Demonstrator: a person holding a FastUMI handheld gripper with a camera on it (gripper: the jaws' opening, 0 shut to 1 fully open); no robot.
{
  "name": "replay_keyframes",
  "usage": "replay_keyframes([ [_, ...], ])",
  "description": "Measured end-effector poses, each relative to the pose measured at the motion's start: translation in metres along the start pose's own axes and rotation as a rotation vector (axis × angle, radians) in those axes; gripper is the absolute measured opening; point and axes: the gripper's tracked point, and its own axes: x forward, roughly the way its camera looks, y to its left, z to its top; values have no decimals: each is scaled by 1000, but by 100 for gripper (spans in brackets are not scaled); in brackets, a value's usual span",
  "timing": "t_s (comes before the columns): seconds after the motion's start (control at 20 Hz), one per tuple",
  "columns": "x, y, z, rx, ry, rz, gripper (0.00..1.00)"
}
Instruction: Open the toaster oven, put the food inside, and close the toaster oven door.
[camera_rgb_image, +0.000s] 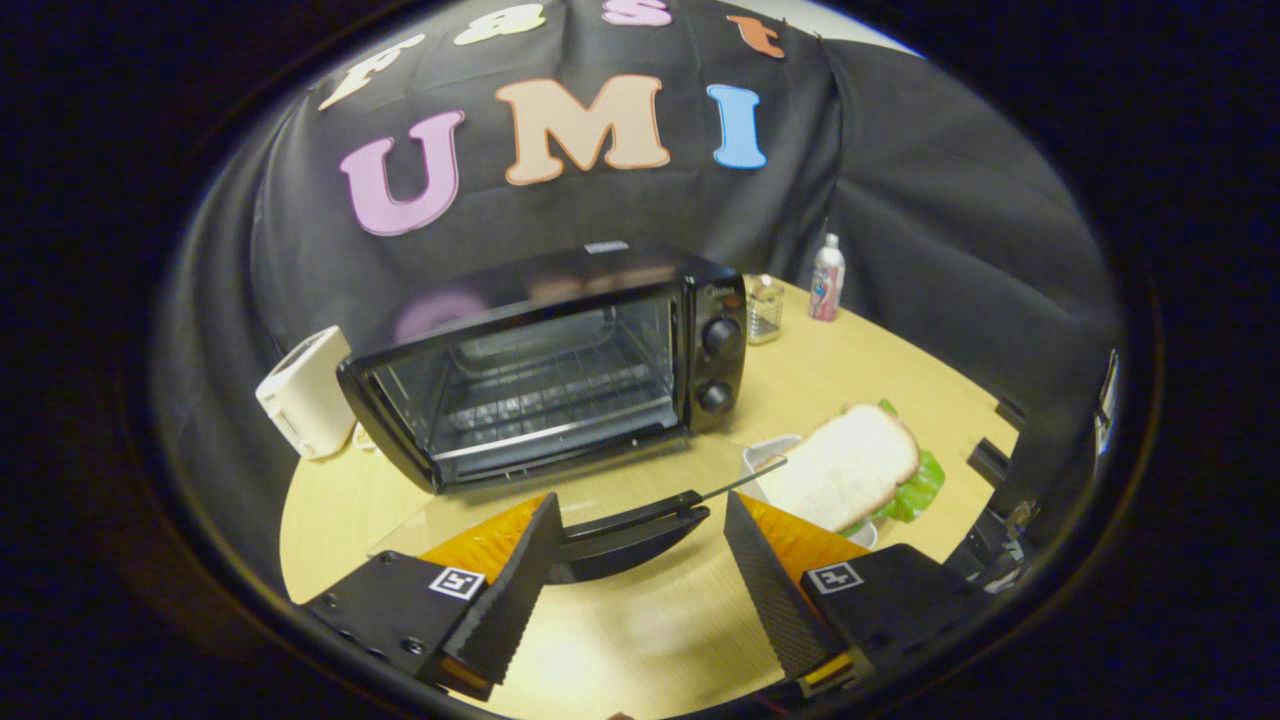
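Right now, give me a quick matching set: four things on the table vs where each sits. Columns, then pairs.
Things:
1. oven door
2. sandwich
3. white toaster
4. bottle

Places:
A. by the back wall, beyond the oven's knobs
B. down flat, its handle between the open fingers
C. beside the oven, on the side away from its knobs
D. in a white dish, just beyond one finger

Pairs: 1-B, 2-D, 3-C, 4-A

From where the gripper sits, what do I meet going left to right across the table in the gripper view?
White toaster → toaster oven, its door dropped open between the open gripper's fingers → glass jar → bottle → sandwich.
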Motion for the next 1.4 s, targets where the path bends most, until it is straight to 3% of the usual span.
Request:
replay_keyframes([
  [0.3,33,11,-59,-185,144,38,96],
  [0.5,44,13,-56,-97,127,62,92],
  [0.85,48,10,-51,-115,111,93,91],
  [1.25,37,0,-34,-273,150,128,91],
  [1.4,29,-11,-9,-271,118,124,90],
])
